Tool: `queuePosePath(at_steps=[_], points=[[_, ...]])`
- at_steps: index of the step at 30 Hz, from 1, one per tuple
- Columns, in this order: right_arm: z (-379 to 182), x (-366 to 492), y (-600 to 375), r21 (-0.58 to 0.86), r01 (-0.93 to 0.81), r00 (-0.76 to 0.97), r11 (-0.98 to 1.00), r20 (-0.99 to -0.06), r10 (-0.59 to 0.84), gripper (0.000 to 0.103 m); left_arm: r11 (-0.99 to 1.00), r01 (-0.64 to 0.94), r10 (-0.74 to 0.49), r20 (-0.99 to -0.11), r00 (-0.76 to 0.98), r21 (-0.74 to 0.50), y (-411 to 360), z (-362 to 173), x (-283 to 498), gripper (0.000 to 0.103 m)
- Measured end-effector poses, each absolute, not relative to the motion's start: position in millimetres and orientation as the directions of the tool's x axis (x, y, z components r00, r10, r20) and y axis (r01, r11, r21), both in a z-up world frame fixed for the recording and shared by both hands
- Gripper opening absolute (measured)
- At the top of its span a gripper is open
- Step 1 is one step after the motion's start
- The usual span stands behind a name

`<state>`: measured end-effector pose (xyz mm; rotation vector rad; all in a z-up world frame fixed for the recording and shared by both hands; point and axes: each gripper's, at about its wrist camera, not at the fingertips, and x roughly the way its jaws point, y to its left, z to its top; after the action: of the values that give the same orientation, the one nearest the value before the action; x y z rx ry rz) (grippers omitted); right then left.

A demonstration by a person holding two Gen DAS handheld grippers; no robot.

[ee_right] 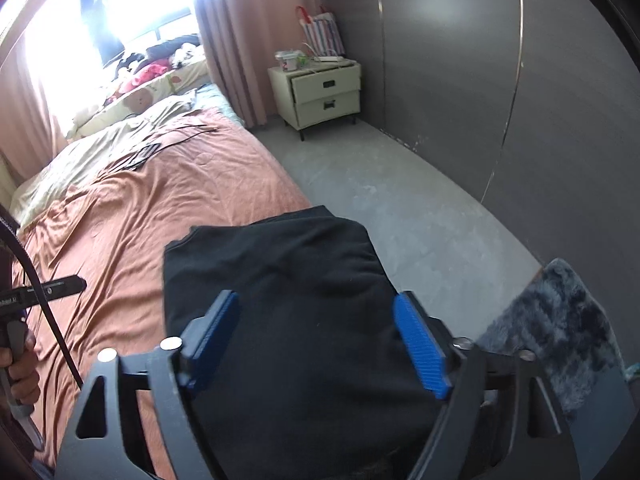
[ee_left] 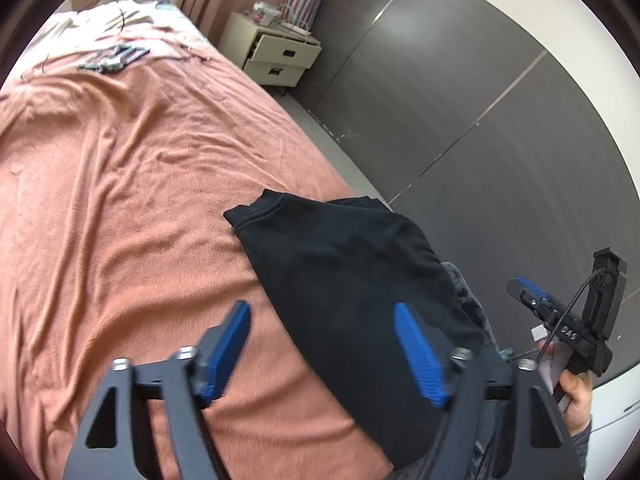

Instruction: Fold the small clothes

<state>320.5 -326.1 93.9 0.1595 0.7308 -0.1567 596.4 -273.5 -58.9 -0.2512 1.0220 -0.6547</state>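
While my left gripper (ee_left: 324,320) and right gripper (ee_right: 318,316) gape empty, the folded black garment (ee_right: 280,280) lies on the bedspread (ee_left: 120,200).

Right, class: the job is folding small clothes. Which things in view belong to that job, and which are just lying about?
Belongs to the job:
black garment, folded on the bed's edge
left gripper, fingers open
right gripper, fingers open
orange bedspread, the work surface

Lying about:
bedside cabinet
striped bag
fluffy grey rug
dark items farther up the bed

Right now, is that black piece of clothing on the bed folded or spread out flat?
Folded. The black garment lies as a compact bundle with doubled edges at the corner of the bed, no sleeves spread out.
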Motion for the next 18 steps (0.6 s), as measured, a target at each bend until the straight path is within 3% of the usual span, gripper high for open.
queuePosePath(at_steps=[2,3,4,13,18], points=[[103,298,-320,0.09,0.191,0.731,0.978,-0.678,-0.08,0.092,0.806,0.393,-0.581,-0.719,0.382,-0.443,-271,-44,580,0.098],[111,289,-319,0.091,0.183,0.729,0.979,-0.68,-0.073,0.101,0.809,0.397,-0.577,-0.719,0.388,-0.434,-271,-39,576,0.101],[115,279,-315,0.088,0.179,0.731,0.98,-0.678,-0.073,0.103,0.808,0.404,-0.575,-0.72,0.388,-0.428,-270,-33,569,0.103],[146,208,-297,0.092,0.179,0.754,0.98,-0.653,-0.076,0.103,0.815,0.46,-0.552,-0.716,0.428,-0.354,-253,23,500,0.103],[155,173,-286,0.102,0.174,0.766,0.979,-0.639,-0.07,0.103,0.806,0.459,-0.575,-0.679,0.456,-0.374,-233,51,465,0.103]])
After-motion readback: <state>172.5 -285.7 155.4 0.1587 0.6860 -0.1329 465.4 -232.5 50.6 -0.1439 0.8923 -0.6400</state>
